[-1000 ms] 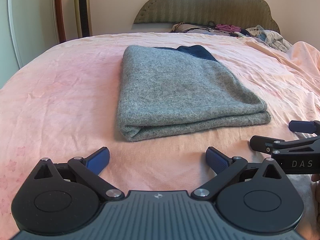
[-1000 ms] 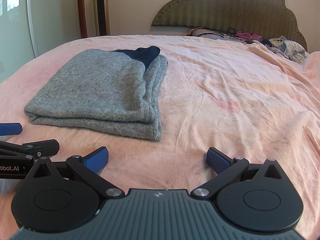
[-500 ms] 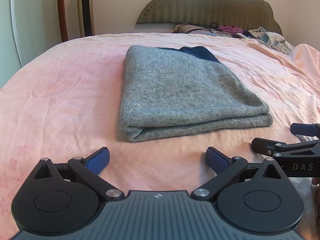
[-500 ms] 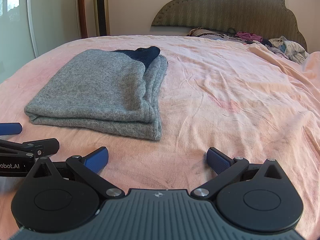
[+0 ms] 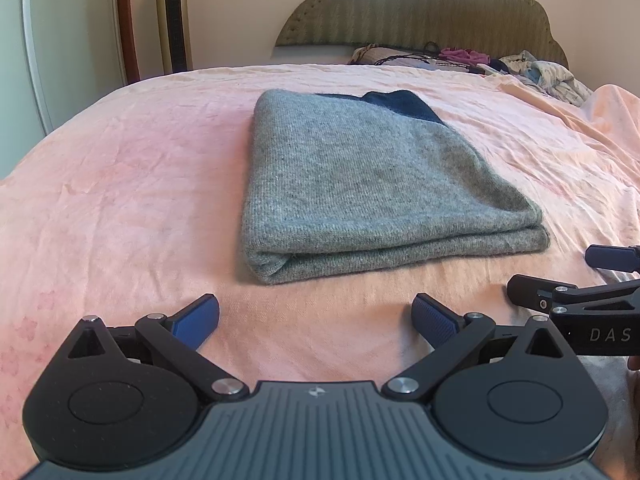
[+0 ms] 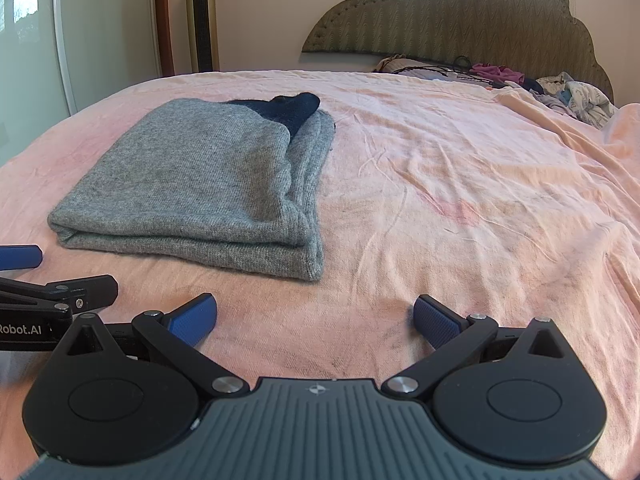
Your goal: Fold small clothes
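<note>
A grey knitted sweater point(image 5: 360, 184) with a dark blue part at its far end lies folded in a neat rectangle on the pink bed sheet point(image 5: 120, 184). My left gripper point(image 5: 316, 318) hovers just short of the sweater's near edge, open and holding nothing. In the right wrist view the same sweater point(image 6: 208, 184) lies ahead to the left. My right gripper point(image 6: 316, 318) is open over bare sheet, to the right of the sweater's near corner. Each gripper shows at the edge of the other's view: the right gripper point(image 5: 600, 280) and the left gripper point(image 6: 24, 276).
A pile of loose clothes point(image 6: 572, 94) and cables lies by the padded headboard point(image 6: 460, 16) at the far right. A tower fan point(image 6: 202, 16) and a wardrobe door stand past the bed's far left corner. Wrinkled pink sheet point(image 6: 480, 200) spreads to the right of the sweater.
The left wrist view has shifted slightly, so the sweater sits a little further right and lower in it. The right gripper and the sweater have not moved. Both stay open.
</note>
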The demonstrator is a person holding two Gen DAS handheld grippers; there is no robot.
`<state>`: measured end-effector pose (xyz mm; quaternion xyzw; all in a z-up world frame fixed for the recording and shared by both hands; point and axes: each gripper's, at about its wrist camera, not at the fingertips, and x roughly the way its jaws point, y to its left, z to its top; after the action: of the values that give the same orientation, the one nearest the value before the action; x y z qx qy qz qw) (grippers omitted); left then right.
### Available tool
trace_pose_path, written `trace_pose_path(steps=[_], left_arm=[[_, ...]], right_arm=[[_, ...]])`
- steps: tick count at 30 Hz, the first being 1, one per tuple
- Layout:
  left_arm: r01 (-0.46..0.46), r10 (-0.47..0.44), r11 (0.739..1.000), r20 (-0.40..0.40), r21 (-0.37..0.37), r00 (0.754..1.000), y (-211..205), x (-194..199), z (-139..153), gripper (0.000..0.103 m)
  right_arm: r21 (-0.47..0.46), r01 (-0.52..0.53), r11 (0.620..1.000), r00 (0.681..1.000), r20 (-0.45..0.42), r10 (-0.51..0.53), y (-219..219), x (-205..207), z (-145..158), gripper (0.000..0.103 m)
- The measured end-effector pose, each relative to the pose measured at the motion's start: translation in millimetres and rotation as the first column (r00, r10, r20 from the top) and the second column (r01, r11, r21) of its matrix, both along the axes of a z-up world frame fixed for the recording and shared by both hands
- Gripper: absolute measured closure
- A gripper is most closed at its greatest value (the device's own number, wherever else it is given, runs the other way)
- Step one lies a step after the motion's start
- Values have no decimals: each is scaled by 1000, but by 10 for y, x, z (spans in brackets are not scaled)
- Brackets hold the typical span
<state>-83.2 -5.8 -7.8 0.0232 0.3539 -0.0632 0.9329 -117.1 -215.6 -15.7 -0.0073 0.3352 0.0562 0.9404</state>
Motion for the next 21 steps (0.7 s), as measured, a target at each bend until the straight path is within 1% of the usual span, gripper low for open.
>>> trace_pose_path(steps=[17, 21], left_arm=[[-3, 3, 1000, -2, 3, 1000, -9, 11, -8, 0], [-17, 17, 1000, -7, -2, 1000, -13, 2, 0, 0]], right_arm=[[0, 1, 1000, 1000, 0, -1, -5, -7, -2, 0], [3, 2, 1000, 1000, 0, -2, -10, -9, -3, 0]])
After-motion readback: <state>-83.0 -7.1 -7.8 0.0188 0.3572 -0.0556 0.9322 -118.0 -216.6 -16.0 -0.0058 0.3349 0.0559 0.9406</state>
